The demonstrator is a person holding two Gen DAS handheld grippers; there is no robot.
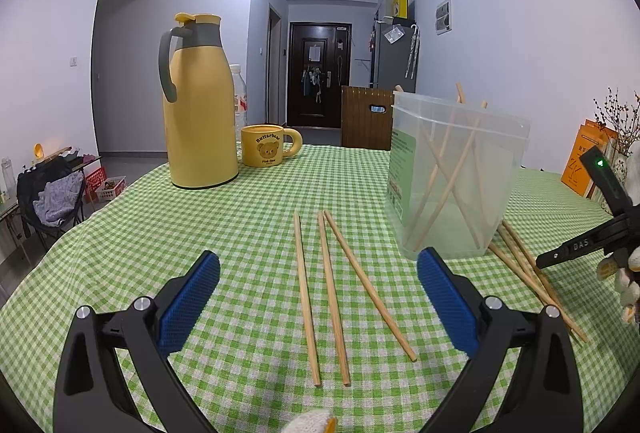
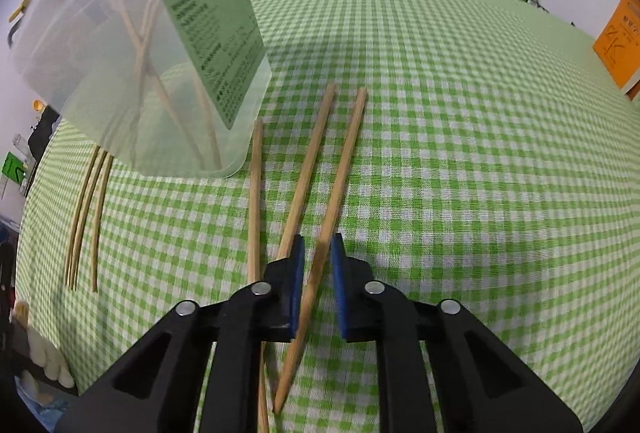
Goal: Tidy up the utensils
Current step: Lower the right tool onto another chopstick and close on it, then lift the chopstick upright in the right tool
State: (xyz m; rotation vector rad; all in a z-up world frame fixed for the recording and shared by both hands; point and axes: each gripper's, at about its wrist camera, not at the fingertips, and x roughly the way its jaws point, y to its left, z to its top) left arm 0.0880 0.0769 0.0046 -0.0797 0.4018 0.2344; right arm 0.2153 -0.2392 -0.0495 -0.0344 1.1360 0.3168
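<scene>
Three wooden chopsticks [image 1: 332, 297] lie on the green checked tablecloth between the fingers of my left gripper [image 1: 318, 269], which is wide open and empty above them. A clear plastic container [image 1: 456, 173] with several chopsticks standing in it is to the right. In the right wrist view, my right gripper [image 2: 318, 253] is narrowly open with its jaws around one chopstick [image 2: 336, 193]; two more chopsticks [image 2: 308, 169] lie beside it. The container [image 2: 160, 73] is up left. The right gripper also shows at the right edge of the left wrist view [image 1: 560, 257].
A yellow thermos jug [image 1: 198, 105], a yellow bear mug [image 1: 268, 145] and a plastic bottle stand at the table's far left. Orange books [image 2: 620, 41] sit at the right edge. Another three chopsticks [image 2: 86, 221] lie left of the container.
</scene>
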